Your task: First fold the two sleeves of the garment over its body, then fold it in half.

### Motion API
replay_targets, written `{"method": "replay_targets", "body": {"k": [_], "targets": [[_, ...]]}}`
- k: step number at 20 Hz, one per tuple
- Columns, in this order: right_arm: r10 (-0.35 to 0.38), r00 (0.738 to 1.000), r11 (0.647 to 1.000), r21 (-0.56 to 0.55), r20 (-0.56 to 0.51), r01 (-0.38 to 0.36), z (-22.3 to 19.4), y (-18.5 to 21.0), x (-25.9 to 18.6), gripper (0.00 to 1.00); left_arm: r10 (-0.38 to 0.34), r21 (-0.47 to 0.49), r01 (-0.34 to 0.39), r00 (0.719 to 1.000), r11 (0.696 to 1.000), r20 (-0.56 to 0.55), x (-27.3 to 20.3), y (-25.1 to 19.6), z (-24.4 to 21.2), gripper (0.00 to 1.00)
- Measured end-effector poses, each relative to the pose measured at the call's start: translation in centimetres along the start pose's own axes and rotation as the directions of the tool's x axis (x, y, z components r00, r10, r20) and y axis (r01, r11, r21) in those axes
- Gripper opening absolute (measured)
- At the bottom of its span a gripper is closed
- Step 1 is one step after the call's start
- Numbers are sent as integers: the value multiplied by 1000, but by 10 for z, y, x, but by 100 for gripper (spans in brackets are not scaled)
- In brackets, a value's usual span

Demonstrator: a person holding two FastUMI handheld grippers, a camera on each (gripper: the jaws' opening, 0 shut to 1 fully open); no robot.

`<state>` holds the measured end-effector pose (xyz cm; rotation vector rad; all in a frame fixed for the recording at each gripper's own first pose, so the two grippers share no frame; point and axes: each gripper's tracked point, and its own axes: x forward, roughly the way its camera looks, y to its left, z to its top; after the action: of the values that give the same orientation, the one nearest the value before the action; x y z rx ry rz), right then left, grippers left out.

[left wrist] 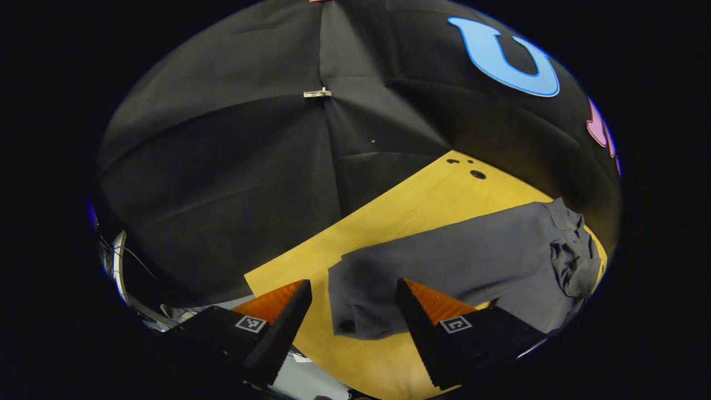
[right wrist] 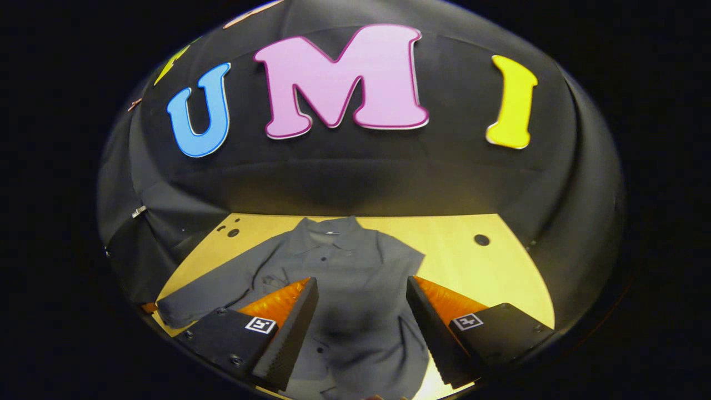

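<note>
A grey collared shirt [right wrist: 355,261] lies flat on the yellow wooden table [right wrist: 461,261], collar [right wrist: 333,226] towards the back wall. One long sleeve [right wrist: 205,291] stretches out to the left in the right gripper view. In the left gripper view that sleeve [left wrist: 444,250] runs across the table and its cuff [left wrist: 355,316] lies below my left gripper [left wrist: 353,289], which is open and holds nothing. My right gripper [right wrist: 361,283] hovers open over the shirt's body. On the shirt's right side a strip of cloth [right wrist: 408,333] lies along the body.
Black cloth walls close in the table on the back and sides. Round holes [right wrist: 481,240] mark the tabletop near the back corners. A metal clip [left wrist: 318,93] sits on the wall seam, and a metal frame [left wrist: 119,266] stands beyond the table's left edge.
</note>
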<state>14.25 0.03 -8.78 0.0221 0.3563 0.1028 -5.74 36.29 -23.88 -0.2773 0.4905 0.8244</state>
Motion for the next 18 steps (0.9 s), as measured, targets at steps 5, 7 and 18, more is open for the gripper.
{"method": "replay_targets", "body": {"k": [5,7,18], "targets": [[-111,994,993,-42,15,111,-1,-41,-63,98,9,-35,-13,996,999,-93,36,4,-14,94],[-146,989,989,-25,19,146,-4,-52,-85,99,-2,-34,-2,993,999,-121,47,-2,-20,97],[-232,971,970,-56,54,235,-10,-64,-152,98,-71,67,83,984,994,-160,70,-36,-23,70]]}}
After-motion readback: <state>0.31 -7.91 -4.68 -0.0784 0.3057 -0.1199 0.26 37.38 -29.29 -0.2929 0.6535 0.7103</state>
